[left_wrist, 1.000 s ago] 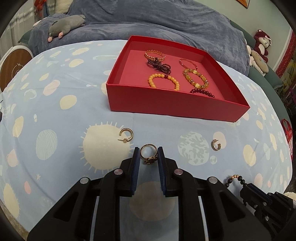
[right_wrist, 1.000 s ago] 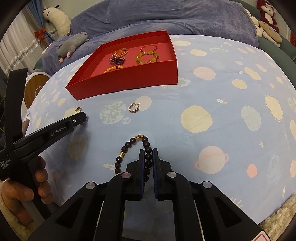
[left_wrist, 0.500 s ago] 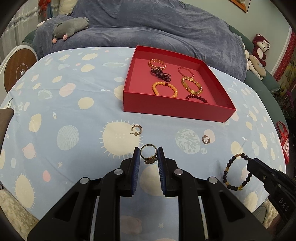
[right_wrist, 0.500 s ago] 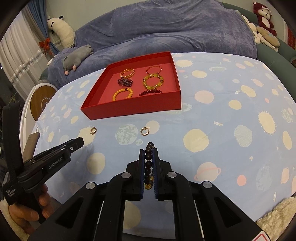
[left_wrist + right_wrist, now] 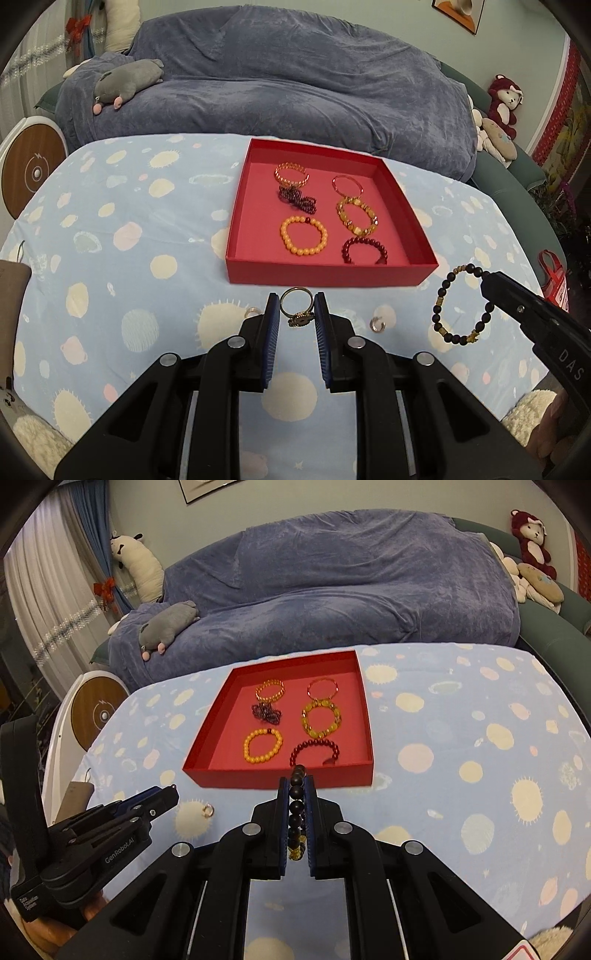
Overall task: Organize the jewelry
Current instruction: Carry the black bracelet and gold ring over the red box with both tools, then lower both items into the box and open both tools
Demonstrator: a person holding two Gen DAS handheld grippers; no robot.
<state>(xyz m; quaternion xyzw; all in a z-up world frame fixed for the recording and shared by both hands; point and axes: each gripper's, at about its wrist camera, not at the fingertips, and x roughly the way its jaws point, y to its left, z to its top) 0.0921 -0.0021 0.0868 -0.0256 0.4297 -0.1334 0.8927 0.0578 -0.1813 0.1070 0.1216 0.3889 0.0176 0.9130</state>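
My left gripper (image 5: pixel 295 314) is shut on a gold ring (image 5: pixel 296 302) and holds it in the air before the red tray (image 5: pixel 332 275). My right gripper (image 5: pixel 296 786) is shut on a dark bead bracelet (image 5: pixel 296 805), which hangs from it in the left wrist view (image 5: pixel 463 304). The tray (image 5: pixel 280 777) holds several bracelets, among them an orange one (image 5: pixel 303 235) and a dark red one (image 5: pixel 364 249). Two gold hoop earrings (image 5: pixel 377 325) (image 5: pixel 251 312) lie on the tablecloth below the grippers. One earring (image 5: pixel 208 809) shows in the right wrist view.
The table has a light blue planet-print cloth (image 5: pixel 129 240). A blue-covered sofa (image 5: pixel 295 85) with a grey plush toy (image 5: pixel 127 79) stands behind it. A round white and wood device (image 5: pixel 31 171) stands at the left. Plush toys (image 5: pixel 502 107) sit at the right.
Both grippers have risen off the table and moved toward the red tray, carrying the ring and the dark bracelet. The earrings stay on the cloth.
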